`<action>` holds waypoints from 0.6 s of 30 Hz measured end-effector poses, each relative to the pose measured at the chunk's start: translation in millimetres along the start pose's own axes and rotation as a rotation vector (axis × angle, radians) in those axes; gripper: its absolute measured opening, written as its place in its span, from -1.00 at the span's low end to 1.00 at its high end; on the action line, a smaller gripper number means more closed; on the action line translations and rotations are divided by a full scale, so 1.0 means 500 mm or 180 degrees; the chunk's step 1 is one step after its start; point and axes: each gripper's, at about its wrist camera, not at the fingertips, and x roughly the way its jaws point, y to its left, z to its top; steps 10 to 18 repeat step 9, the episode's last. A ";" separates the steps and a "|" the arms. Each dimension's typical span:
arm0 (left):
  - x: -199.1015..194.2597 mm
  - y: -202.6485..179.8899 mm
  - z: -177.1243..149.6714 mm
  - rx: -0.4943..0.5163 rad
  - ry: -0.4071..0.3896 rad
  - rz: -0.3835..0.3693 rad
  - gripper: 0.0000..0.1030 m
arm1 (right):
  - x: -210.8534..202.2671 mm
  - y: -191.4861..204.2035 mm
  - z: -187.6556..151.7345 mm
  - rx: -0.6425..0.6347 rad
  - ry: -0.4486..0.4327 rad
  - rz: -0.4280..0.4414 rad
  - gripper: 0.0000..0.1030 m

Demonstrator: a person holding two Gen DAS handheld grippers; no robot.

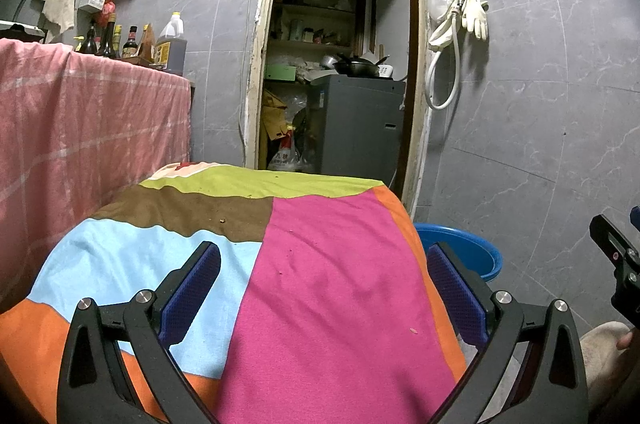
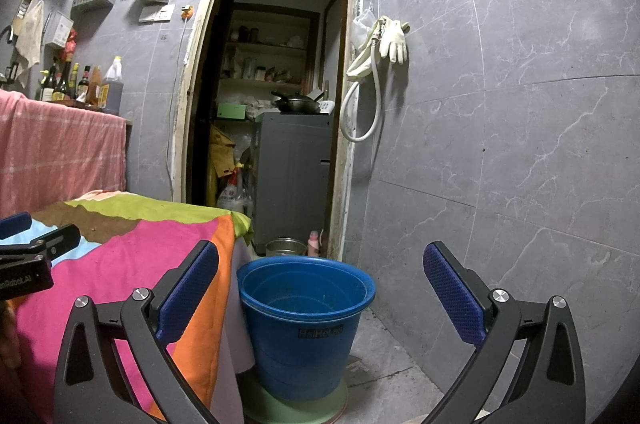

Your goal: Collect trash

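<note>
Fingers (image 1: 192, 288) on the left gripper (image 1: 326, 292) were spread wide with nothing between them, hanging over the colourful patchwork cloth (image 1: 332, 276) that covered the counter. Same deal on the right gripper (image 2: 320, 294): its blue-padded fingers (image 2: 454, 294) were wide apart and empty, framing the blue bucket (image 2: 306, 320) down on the floor.

As for trash, all I could make out were tiny crumbs: a pinkish bit (image 1: 413, 331) near the right side of the pink patch, another small fleck (image 1: 281, 272) further up, and a brownish crumb (image 1: 222, 221) on the brown patch. They were way too small to tell any long axis or which way they pointed. All of them lay on the cloth ahead of the left gripper, not touching its fingers.

That bucket stood upright just beside the counter's right edge, its mouth open upward, sitting on a pale green disc (image 2: 296, 408). Nothing solid showed inside from this angle.

Further back, a pink checked cloth (image 1: 80, 128) hung to the left with sauce bottles (image 1: 108, 40) behind it. Past that, an open doorway (image 2: 272, 84) showed a grey washer (image 2: 294, 180) with a wok (image 2: 298, 102) on top, and rubber gloves (image 2: 394, 40) hung on the tiled wall.
</note>
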 end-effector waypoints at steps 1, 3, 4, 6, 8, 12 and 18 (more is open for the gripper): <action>0.000 0.001 0.000 0.0000 0.0000 -0.0001 0.96 | 0.000 0.000 0.000 0.0000 -0.0002 -0.0001 1.00; 0.000 0.000 0.000 0.0001 -0.0001 0.0000 0.96 | 0.000 0.000 0.000 0.0001 0.0001 0.0000 1.00; 0.000 0.000 0.000 0.0001 -0.0002 0.0001 0.97 | 0.000 0.000 0.000 0.0000 0.0001 -0.0001 1.00; 0.000 0.000 0.000 0.0002 0.0000 -0.0002 0.96 | 0.000 0.000 0.001 0.0000 0.0002 0.0000 1.00; 0.000 -0.002 0.000 0.0001 0.0003 -0.0003 0.96 | 0.000 0.000 0.001 -0.0001 0.0000 0.0000 1.00; 0.000 -0.001 0.000 0.0000 0.0006 0.0001 0.97 | 0.000 0.000 0.001 -0.0002 0.0000 -0.0001 1.00; 0.000 -0.001 0.000 0.0000 0.0006 0.0001 0.97 | 0.000 0.000 0.001 -0.0002 0.0000 -0.0001 1.00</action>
